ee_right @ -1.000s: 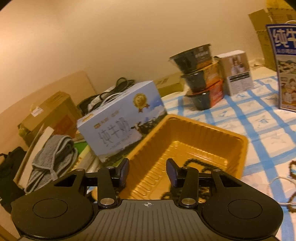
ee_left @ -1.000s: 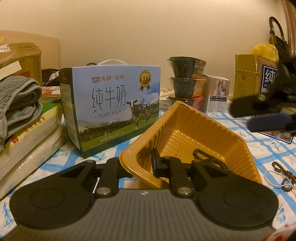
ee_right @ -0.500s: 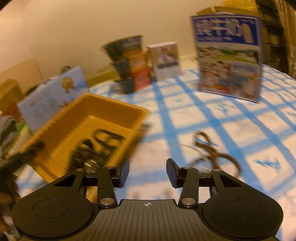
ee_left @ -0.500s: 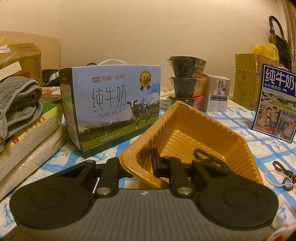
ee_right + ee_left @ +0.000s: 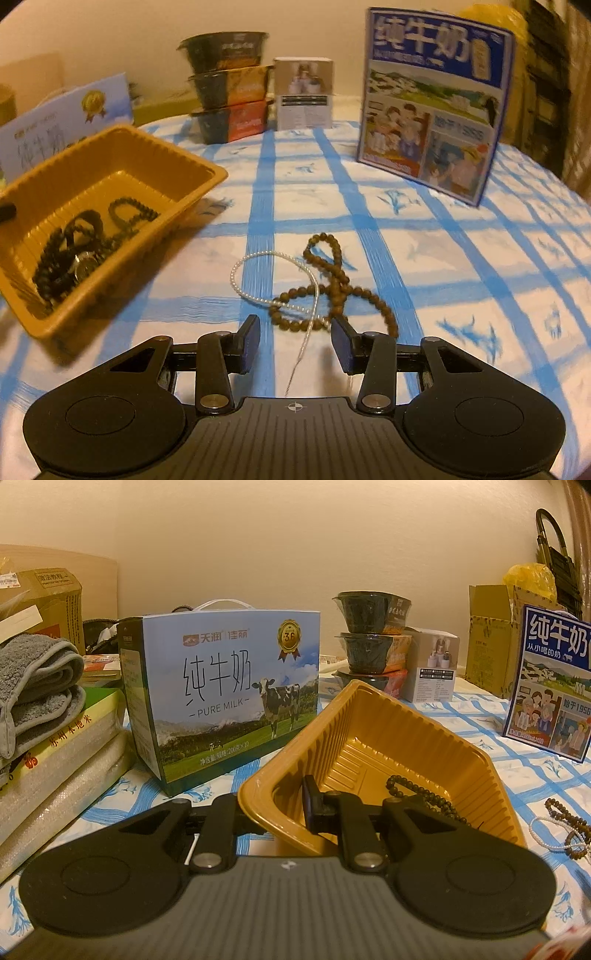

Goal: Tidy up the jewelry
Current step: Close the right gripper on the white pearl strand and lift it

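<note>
While a blue-and-white checked tablecloth point(image 5: 424, 236) covers the whole work surface, the biggest item on it is a pale blue cardboard milk carton with a cow picture and white handle point(image 5: 225, 698), standing just behind the tray. A second, darker blue milk box with cartoon figures point(image 5: 432, 103) stands upright toward the far right of the cloth. Between them sits a stack of three dark plastic food bowls point(image 5: 229, 85) with a small white product box point(image 5: 304, 94) just beside it. At the left edge lie folded grey towels point(image 5: 33, 686) on top of bagged packages.

A ribbed, golden-yellow rectangular plastic tray point(image 5: 192, 188) rests near the left side, holding dark bead strands and a watch point(image 5: 81, 254). The left gripper point(image 5: 275, 814) is clamped on the tray's near corner, one finger outside the wall and one inside.

On the bare cloth, apart from the tray, a brown wooden bead bracelet point(image 5: 334, 284) lies tangled with a thin white pearl strand point(image 5: 258, 275). The right gripper point(image 5: 295, 341) hovers just short of them, its jaws spread wide with nothing between.
</note>
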{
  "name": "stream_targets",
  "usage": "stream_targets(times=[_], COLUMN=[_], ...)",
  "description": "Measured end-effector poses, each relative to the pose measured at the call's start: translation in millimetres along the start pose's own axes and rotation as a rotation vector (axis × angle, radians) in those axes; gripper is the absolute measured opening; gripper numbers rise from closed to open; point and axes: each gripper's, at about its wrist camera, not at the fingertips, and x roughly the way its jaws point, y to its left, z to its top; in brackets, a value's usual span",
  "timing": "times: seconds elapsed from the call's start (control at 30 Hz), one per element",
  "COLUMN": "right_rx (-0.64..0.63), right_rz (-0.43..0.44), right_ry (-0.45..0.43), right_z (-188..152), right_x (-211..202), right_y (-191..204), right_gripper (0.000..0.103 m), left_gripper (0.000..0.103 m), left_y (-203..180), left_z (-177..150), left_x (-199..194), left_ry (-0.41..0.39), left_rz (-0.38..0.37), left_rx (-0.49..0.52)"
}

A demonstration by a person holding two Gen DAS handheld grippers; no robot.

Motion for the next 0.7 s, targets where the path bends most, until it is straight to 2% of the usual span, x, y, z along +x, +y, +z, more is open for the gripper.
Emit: stream_targets(times=[0.03,0.33,0.57,0.6,0.7], right_rx=[-0.024,-0.17,-0.161,-0.158,-0.156], right_rz=[0.005,0.021,0.034,0.033,0.037], right_ry=[0.003,0.045,0.086,0.088,0.09], right_z=[1,8,14,15,15], right_x=[4,38,56,57,57], right_y=[0,-6,-9,-9,-8], right_gripper=[0.035,0.027,0.027,0.025,0.003], left_gripper=[0.016,0.016,0.016,0.016,0.016], left_y=[0,0,-1,-1,-1], left_z=[0,1,1,1,1], left_x=[0,0,0,0,0], left_ry=[0.001,0.0,0.0,0.0,0.002], left_rz=[0.001,-0.001,0.0,-0.001,0.0], left_rx=[0.0,0.002,0.005,0.006,0.004])
